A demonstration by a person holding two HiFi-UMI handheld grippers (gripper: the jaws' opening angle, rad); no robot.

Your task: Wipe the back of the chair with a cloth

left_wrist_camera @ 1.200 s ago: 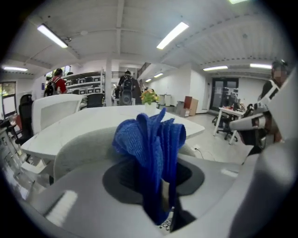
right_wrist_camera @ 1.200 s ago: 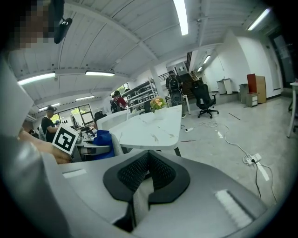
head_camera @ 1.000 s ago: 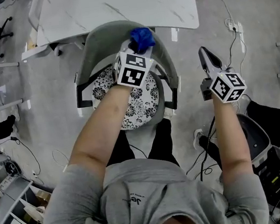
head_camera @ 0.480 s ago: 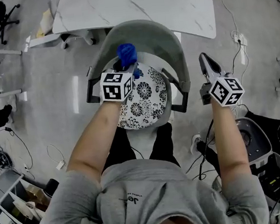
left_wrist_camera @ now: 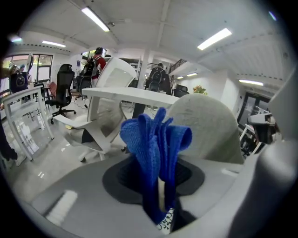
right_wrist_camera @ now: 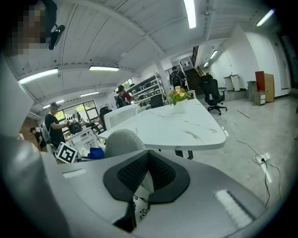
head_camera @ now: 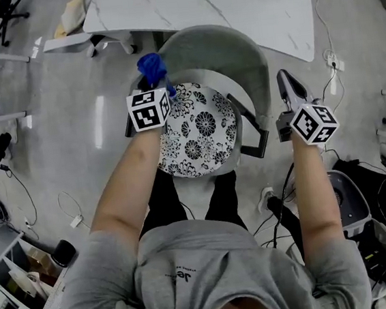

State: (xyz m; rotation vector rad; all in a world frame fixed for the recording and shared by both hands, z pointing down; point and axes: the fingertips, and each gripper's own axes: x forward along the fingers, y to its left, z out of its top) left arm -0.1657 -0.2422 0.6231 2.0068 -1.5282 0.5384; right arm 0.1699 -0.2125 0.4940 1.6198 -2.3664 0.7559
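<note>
Left claw: closed narrow on my blue cloth, which stands bunched above the pads.
Right claw: pads together, nothing between them; I hold it off the chair's right side, apart from it.
Cloth position: at the left end of the grey chair back; contact cannot be confirmed.
Writing: print on my shirt is too small to read.

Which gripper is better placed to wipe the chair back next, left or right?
Left. The left gripper is clamped on the blue cloth at the left end of the chair back. The right gripper is shut, empty, and off the chair's right side.
</note>
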